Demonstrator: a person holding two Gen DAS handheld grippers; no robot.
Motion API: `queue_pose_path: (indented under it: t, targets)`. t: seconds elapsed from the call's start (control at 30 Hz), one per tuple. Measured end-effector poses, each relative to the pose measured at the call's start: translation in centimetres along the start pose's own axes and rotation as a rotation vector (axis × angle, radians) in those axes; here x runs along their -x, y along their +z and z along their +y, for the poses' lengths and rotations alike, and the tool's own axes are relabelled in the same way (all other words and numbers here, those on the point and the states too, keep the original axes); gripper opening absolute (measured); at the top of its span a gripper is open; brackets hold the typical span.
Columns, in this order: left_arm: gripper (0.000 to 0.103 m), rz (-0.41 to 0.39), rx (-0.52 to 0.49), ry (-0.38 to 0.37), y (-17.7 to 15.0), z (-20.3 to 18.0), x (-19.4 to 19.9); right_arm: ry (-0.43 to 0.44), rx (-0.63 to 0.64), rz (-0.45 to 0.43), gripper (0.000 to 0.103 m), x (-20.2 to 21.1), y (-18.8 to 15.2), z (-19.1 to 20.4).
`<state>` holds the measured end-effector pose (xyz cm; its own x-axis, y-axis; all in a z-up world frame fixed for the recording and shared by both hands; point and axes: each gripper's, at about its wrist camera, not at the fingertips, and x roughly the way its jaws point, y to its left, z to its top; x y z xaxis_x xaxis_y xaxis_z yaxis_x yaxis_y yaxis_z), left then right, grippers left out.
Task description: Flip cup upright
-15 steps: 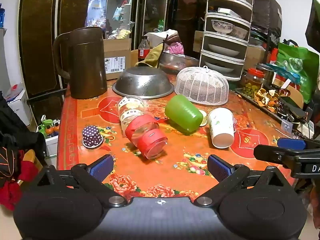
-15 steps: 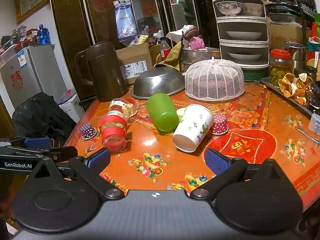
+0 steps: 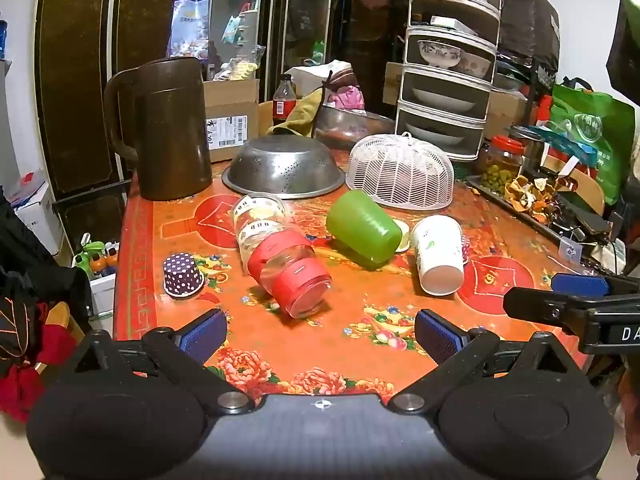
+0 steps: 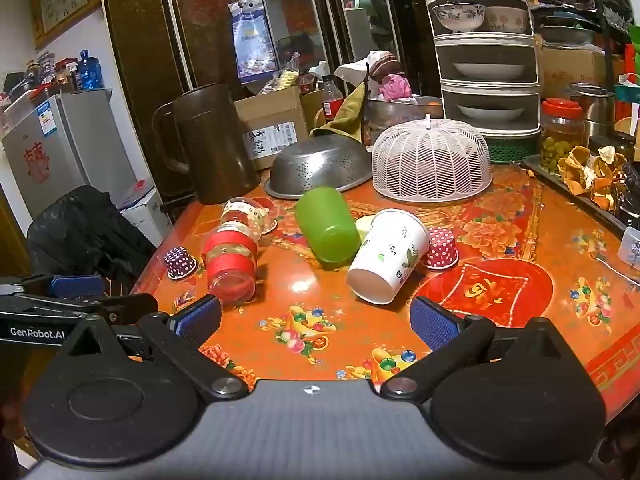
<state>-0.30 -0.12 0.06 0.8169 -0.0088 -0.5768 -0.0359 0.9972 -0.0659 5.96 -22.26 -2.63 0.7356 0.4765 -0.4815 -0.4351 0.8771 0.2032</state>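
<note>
Three cups lie on their sides on the orange patterned table [image 3: 340,344]: a glass cup with a red sleeve [image 3: 288,268] [image 4: 232,260], a green plastic cup [image 3: 362,226] [image 4: 328,224], and a white paper cup with a leaf print [image 3: 438,254] [image 4: 386,256]. A clear plastic cup with a label [image 3: 258,216] lies behind the red-sleeved one. My left gripper [image 3: 320,334] is open and empty above the table's near edge, in front of the red-sleeved cup. My right gripper [image 4: 316,320] is open and empty in front of the paper cup.
A purple dotted cupcake liner [image 3: 182,274] and a red dotted one [image 4: 440,248] stand upside down. Behind are a brown jug [image 3: 168,128], an upturned steel colander [image 3: 284,166], a white mesh food cover [image 3: 402,172], a dish rack [image 3: 448,80] and a tray of peels [image 4: 588,176].
Both grippers have shifted very slightly; the cups have not moved.
</note>
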Motion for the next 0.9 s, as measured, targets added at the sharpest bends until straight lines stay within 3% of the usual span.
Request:
queue_pose_path:
  t: [0.9]
  targets:
    - [0.101,0.009,0.014,0.006,-0.03,0.27,0.02,0.012,-0.004,0.003,0.102,0.01,-0.17,0.09]
